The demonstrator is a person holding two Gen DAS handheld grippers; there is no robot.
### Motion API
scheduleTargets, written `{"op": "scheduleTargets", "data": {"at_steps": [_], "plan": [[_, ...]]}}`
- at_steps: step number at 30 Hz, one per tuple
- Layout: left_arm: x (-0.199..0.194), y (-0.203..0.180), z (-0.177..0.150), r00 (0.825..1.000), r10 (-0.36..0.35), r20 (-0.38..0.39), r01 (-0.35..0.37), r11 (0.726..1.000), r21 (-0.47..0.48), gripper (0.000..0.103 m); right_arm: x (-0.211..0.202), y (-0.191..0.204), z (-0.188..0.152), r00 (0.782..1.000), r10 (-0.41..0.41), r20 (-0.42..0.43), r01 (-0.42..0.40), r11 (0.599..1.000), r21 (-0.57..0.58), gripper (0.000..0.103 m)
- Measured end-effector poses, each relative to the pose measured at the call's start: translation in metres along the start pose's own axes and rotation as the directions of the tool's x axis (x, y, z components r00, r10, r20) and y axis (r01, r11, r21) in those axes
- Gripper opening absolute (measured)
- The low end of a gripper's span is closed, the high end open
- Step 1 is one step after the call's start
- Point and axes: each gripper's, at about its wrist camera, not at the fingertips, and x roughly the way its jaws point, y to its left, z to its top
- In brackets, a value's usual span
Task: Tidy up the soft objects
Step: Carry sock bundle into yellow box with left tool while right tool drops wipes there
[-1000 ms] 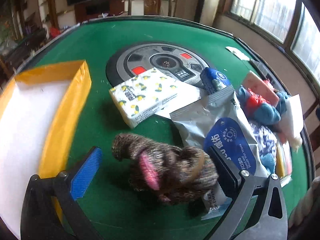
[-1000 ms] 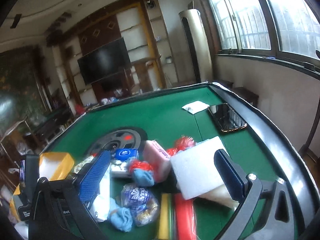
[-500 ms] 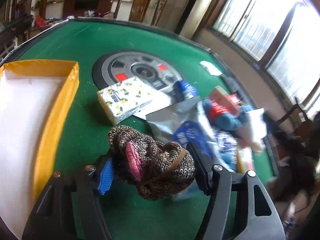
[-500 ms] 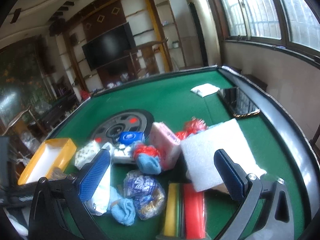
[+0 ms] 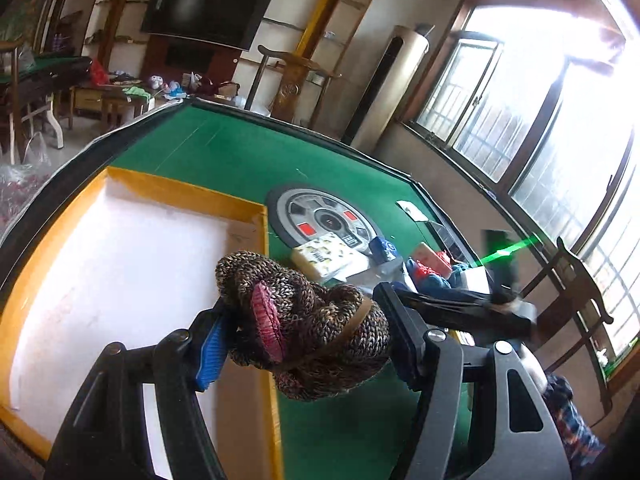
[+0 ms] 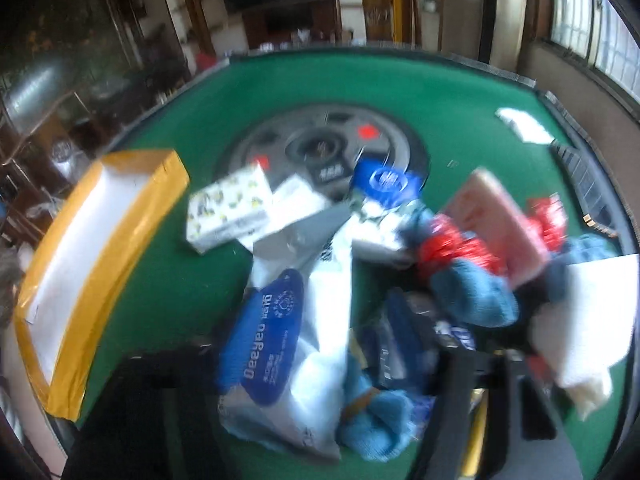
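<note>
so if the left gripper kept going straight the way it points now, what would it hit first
Probably the yellow-rimmed box: the left gripper, shut on the knitted brown bundle, points over the box's right wall, with the green table beyond. Depth is unclear in the fisheye view, so it might clear the wall and land inside.

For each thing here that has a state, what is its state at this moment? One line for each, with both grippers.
left gripper: shut on the knitted item, lifted off the table.
knitted item: clamped between the fingers, in the air at the edge of the yellow box.
yellow box: open, nothing visible inside.
right gripper: blurred, low over the pile; open or shut cannot be told.
tissue pack: lying on the green table.
</note>
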Motion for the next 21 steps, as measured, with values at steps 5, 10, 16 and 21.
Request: {"op": "scheduleTargets", "data": {"at_steps": [5, 10, 16, 21], "plan": [[-0.001, 0.021, 0.003, 0.999, 0.032, 0.016, -0.032, 0.999, -0.025, 0.066, -0.005, 0.009, -0.003, 0.998, 0.07, 0.002, -0.07, 0.997, 0.01, 0.022], [0.003, 0.038, 0.007, 0.998, 0.049, 0.03, -0.047, 0.997, -0.066, 0.066, -0.037, 0.02, -0.014, 0.987, 0.158, 0.037, -0.159, 0.987, 0.006, 0.013], [0.002, 0.058, 0.01, 0.999, 0.037, 0.028, -0.033, 0.993, -0.118, 0.066, -0.076, 0.042, -0.012, 0.974, 0.188, 0.124, -0.187, 0.982, -0.024, 0.012], [-0.005, 0.068, 0.011, 0.998, 0.048, 0.039, -0.042, 0.991, -0.13, 0.066, -0.103, 0.053, 0.0, 0.952, 0.231, 0.201, -0.226, 0.973, -0.047, 0.012]]}}
